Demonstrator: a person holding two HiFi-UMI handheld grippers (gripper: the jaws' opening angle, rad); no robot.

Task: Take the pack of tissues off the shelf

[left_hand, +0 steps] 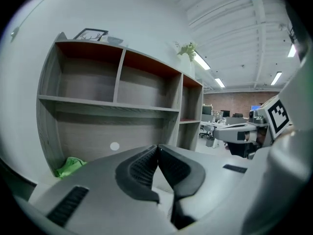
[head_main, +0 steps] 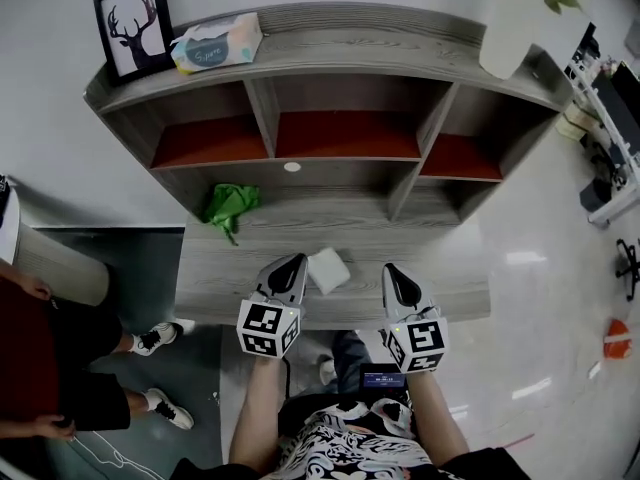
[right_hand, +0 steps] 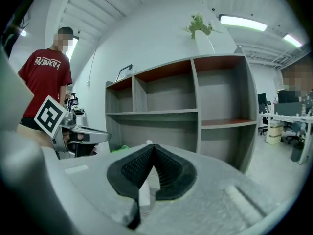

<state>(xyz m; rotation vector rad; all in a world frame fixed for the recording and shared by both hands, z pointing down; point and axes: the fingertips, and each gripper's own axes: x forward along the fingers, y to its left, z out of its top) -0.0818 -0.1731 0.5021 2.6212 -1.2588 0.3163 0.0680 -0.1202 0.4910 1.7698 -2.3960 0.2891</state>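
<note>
The pack of tissues (head_main: 216,43) is seen atop the shelf (head_main: 380,23), beside a framed picture (head_main: 135,23). The left gripper (head_main: 297,260) and right gripper (head_main: 391,268) are held closed and empty, well apart from it.

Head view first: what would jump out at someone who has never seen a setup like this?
Two hand-held grippers fill the foreground, the left gripper and the right gripper, each with its jaws together near the front edge of a grey desk. Beyond them stands a curved wooden shelf. On its top, at the left, a pack of tissues lies beside a framed deer picture.
</note>
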